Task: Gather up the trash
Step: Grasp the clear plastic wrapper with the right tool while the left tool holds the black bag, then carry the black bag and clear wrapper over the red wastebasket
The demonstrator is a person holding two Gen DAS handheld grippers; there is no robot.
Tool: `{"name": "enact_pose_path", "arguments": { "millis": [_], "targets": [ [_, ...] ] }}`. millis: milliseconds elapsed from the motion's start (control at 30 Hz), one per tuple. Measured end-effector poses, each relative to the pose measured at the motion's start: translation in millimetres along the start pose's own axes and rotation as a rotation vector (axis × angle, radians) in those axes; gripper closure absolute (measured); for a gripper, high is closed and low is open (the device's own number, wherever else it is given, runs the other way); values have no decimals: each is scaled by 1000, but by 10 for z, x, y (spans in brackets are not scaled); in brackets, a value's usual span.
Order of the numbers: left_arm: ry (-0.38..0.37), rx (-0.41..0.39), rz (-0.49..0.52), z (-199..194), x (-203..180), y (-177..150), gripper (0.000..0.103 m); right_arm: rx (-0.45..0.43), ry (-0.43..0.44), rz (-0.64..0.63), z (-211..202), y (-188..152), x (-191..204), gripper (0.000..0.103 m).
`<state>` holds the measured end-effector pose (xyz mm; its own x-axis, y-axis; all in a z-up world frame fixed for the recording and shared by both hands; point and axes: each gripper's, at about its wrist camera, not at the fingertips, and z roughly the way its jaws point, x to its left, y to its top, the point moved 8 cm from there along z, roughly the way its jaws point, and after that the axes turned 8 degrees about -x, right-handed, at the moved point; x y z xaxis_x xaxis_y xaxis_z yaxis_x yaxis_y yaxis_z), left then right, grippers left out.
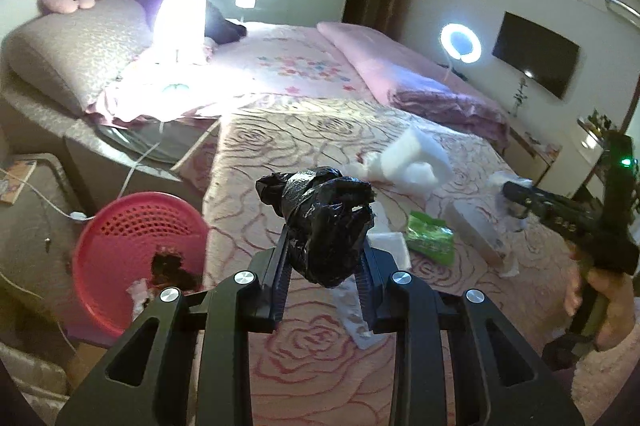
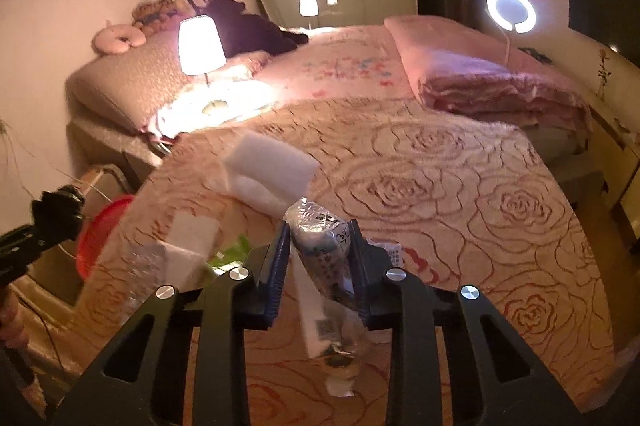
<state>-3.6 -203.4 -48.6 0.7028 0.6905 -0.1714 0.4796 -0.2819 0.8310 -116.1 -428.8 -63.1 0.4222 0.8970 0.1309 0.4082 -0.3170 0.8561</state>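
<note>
My left gripper [image 1: 324, 250] is shut on a crumpled black plastic bag [image 1: 324, 222], held above the near edge of the rose-patterned bed cover [image 1: 320, 338]. My right gripper [image 2: 320, 238] is shut on a clear printed plastic wrapper [image 2: 320, 230] whose tail hangs down below the jaws. In the left wrist view the right gripper [image 1: 516, 197] shows at the right, held by a hand [image 1: 608, 302]. A red perforated trash basket [image 1: 132, 258] stands on the floor left of the bed, with scraps inside. White foam pieces [image 1: 408, 153], a green wrapper [image 1: 430, 236] and a white box [image 2: 184, 250] lie on the cover.
A lit lamp [image 1: 180, 21] stands at the bed's head beside a grey headboard cushion [image 1: 76, 57]. A folded pink quilt [image 1: 420, 73] lies at the far right. A ring light [image 1: 460, 41] and a wall screen [image 1: 536, 53] are beyond. Cables [image 1: 48, 201] trail near the basket.
</note>
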Motion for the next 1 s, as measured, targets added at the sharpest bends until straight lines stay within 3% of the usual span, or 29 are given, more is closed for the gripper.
{"name": "enact_pose_path", "arguments": {
  "millis": [567,1000],
  "targets": [
    [228,-37,-75,-280,980,54,76,42,218,-50,228,148,1190,75],
    [316,13,-162,-164,1654,-167,76,122,350,-105,722,174,2222,75]
  ]
}}
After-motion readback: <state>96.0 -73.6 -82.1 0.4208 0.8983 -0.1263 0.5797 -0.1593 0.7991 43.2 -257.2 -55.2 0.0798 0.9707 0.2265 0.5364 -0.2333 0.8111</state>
